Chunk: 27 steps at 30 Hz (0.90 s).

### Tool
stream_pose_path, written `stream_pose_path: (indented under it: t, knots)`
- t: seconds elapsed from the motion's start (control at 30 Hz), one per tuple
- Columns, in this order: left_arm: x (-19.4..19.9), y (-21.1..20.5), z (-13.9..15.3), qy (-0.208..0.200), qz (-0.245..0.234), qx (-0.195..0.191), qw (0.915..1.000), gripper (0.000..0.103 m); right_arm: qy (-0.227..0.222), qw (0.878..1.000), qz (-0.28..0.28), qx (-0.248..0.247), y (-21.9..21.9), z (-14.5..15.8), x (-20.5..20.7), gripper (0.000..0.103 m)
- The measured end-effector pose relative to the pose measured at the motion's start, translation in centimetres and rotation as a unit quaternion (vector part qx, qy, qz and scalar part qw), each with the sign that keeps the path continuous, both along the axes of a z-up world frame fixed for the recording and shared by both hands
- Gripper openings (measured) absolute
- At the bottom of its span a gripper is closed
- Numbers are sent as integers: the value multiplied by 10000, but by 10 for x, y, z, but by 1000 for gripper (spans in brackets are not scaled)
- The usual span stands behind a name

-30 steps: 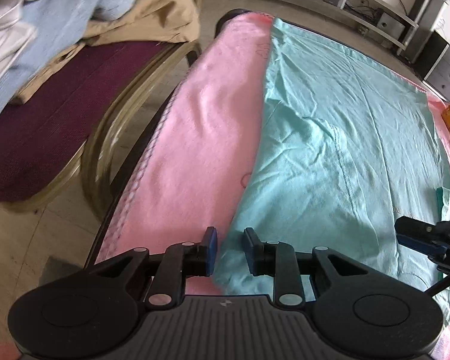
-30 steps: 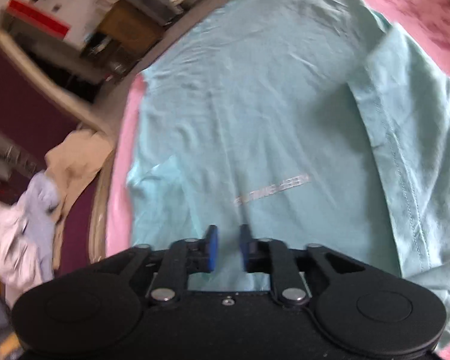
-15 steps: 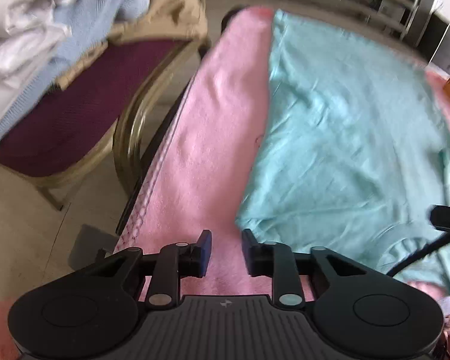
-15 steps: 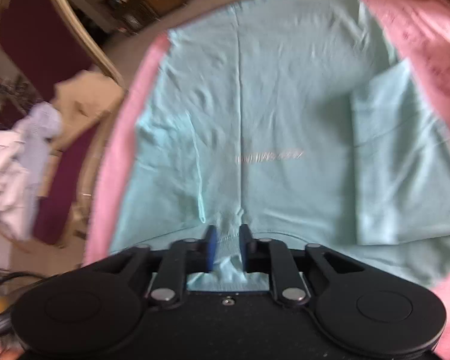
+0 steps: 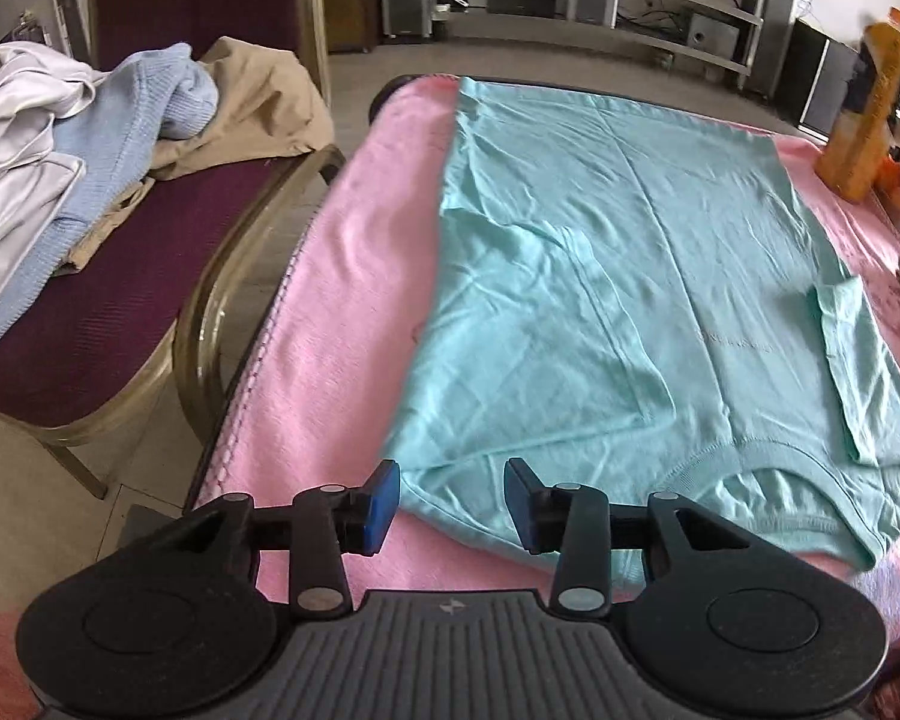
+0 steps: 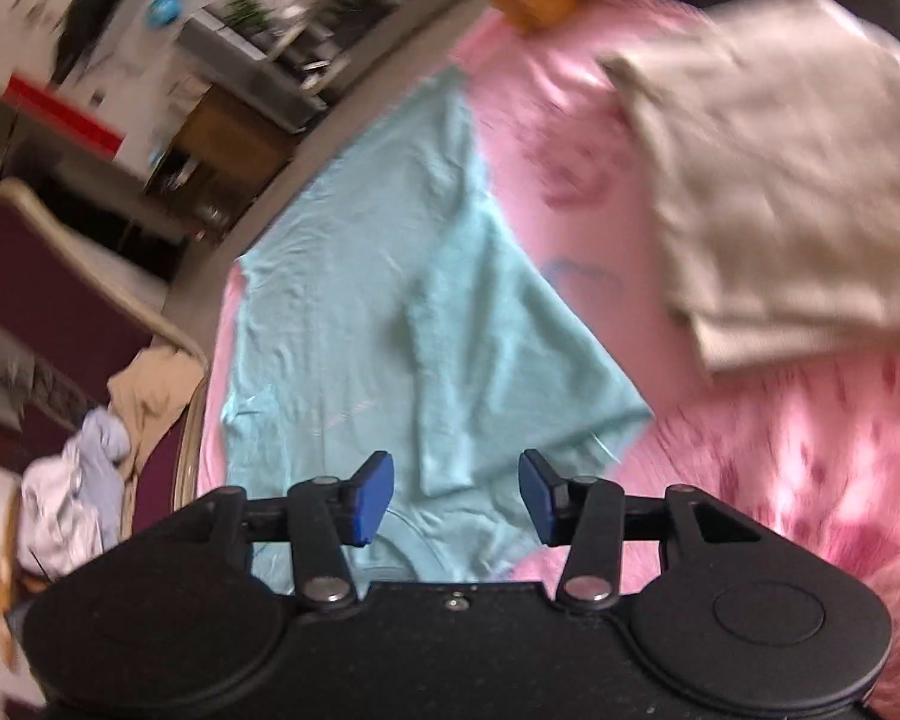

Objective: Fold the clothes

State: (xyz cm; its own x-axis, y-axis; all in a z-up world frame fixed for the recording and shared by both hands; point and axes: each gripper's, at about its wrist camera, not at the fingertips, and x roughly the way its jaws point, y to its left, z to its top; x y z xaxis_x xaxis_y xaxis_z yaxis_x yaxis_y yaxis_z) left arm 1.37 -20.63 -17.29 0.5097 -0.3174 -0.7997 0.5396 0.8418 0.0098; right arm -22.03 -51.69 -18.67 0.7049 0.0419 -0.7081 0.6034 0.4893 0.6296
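A mint-green T-shirt (image 5: 630,276) lies flat on a pink blanket (image 5: 342,312), collar toward me, both sleeves folded inward. My left gripper (image 5: 453,507) is open and empty, hovering just before the shirt's near left shoulder corner. My right gripper (image 6: 456,498) is open and empty above the shirt (image 6: 390,330) near its collar and the folded right sleeve. The right wrist view is motion-blurred.
A maroon chair (image 5: 108,300) at the left holds a pile of white, blue and tan clothes (image 5: 90,120). An orange bottle (image 5: 870,114) stands at the table's far right. A folded beige garment (image 6: 780,198) lies on the blanket right of the shirt.
Both grippers pulled back toward the collar end and opened wide. The right gripper swung right, bringing the beige garment into view.
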Motion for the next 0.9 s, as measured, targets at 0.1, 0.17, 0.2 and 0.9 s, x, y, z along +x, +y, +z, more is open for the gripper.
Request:
stream_pose_path:
  t: [0.1,0.17,0.2,0.9]
  knots:
    - [-7,-3,-2,67,-208,-97,9997,31,10,9999,-138,-24,-4,-13,-2,33]
    - [-11,-9,-5,110,-375,-66,9992,21,85,9995,82,-301,5,-11,6,25]
    - [-14,-13,-6,129,-460,-32,9989,21,143,9989,207,-390,9,-12,9,19]
    - [-44,-36,-23,-2,-1315,749,9885,22,614,9909,916,-767,37,-22,22,16]
